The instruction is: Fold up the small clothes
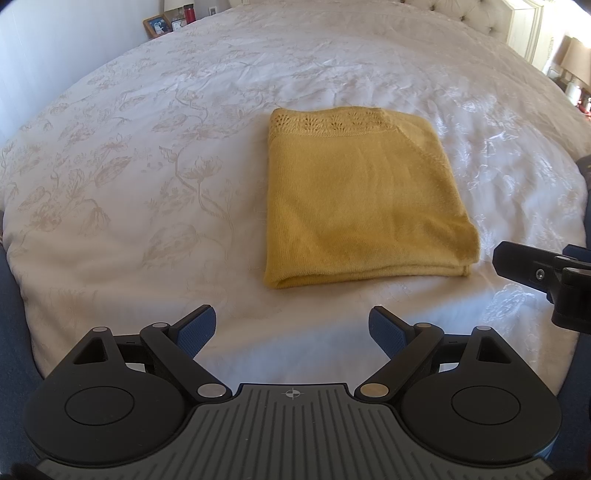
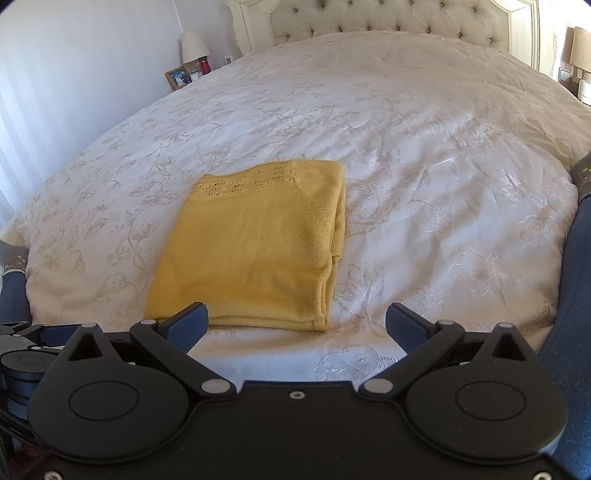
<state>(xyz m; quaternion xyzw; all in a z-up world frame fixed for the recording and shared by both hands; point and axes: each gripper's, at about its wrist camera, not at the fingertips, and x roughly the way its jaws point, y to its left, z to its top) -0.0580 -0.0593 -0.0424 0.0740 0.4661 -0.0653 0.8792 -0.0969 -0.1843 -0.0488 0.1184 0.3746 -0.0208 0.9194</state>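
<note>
We find the left gripper [image 1: 291,328] and right gripper [image 2: 295,326] both spread wide, holding nothing, just short of the yellow sweater [image 1: 364,199], which lies folded square on the bedspread [image 1: 147,155]. Only the right view shows its stacked side layers and the headboard [image 2: 388,18].

Left gripper [image 1: 291,328]: matte black linkage arms with silver pivot pins, two round black discs at the base, and a grey ribbed plate between them stamped with a small crosshair mark. Its pads [image 1: 195,330] are blue and finely textured. Right gripper [image 2: 295,326]: same black arms, silver pins and blue textured pads [image 2: 186,328], but a plain black centre plate with small screws. Dark blue sleeve [image 2: 570,332] at the edge.
</note>
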